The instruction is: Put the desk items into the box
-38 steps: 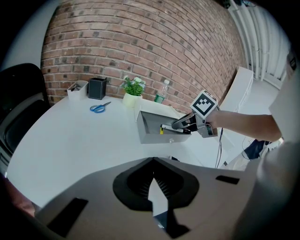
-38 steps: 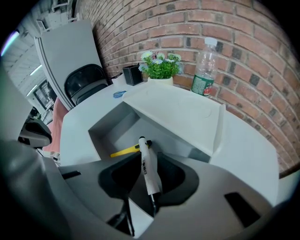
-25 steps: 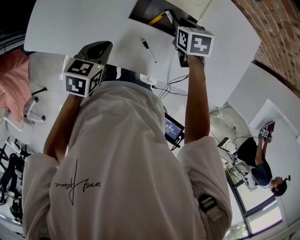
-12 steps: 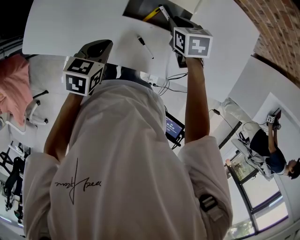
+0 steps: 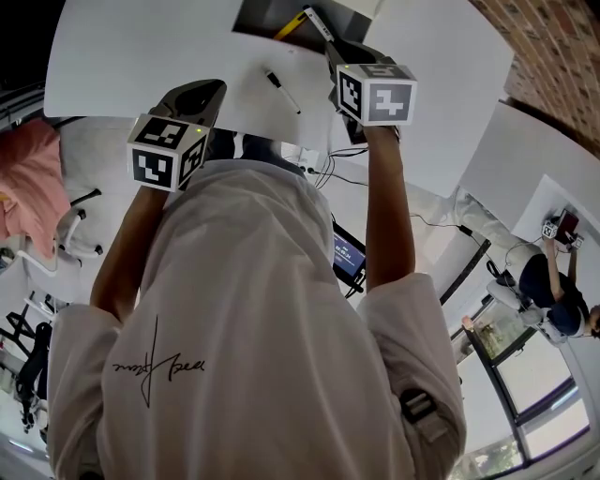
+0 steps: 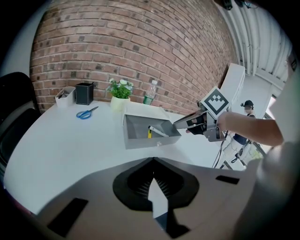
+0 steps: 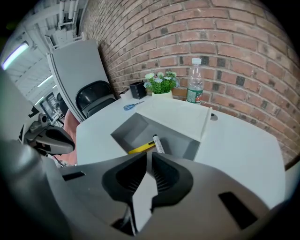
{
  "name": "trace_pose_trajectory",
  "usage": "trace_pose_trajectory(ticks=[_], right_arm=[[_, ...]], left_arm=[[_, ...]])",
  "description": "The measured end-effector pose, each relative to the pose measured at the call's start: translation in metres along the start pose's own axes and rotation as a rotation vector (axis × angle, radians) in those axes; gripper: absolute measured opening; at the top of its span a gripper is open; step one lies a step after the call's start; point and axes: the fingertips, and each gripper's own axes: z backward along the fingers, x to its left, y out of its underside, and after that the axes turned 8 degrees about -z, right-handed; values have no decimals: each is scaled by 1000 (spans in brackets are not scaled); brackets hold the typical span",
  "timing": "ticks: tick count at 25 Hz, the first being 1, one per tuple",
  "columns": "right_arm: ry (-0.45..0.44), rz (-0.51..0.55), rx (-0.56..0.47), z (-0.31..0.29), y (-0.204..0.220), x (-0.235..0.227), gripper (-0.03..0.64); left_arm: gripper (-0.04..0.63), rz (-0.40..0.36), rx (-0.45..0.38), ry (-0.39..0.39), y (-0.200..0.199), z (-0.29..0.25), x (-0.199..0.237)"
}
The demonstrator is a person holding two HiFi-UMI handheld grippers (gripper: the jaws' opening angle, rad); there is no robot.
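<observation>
The grey open box (image 6: 140, 125) stands on the white table and holds a yellow item (image 7: 142, 148) and a white marker (image 7: 158, 143). In the head view the box (image 5: 267, 14) lies at the top edge, with a black marker (image 5: 281, 91) on the table just in front of it. My right gripper (image 7: 146, 153) hovers at the box's near side; its jaws have just been closing to a narrow gap with nothing between them. My left gripper (image 6: 153, 159) is shut and empty, off to the left of the box. In the head view the right gripper (image 5: 336, 47) and left gripper (image 5: 211, 89) both point at the table.
Blue-handled scissors (image 6: 86, 113), a black pen holder (image 6: 84, 93), a white tray (image 6: 64, 94), a potted plant (image 6: 120, 94) and a water bottle (image 6: 149, 93) line the brick-wall side. A black chair (image 7: 93, 96) stands at the table's edge. Another person (image 5: 553, 300) is on a further table.
In the head view my right gripper has drawn back a little from the box, towards me and to the left. The left gripper stays where it was.
</observation>
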Motion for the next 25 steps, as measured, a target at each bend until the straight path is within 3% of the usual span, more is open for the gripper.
trace_pose_trajectory(ticks=[25], right_arm=[[-82, -87, -25, 42, 71, 15, 41]], left_arm=[[5, -96, 10, 7, -8, -16, -58]])
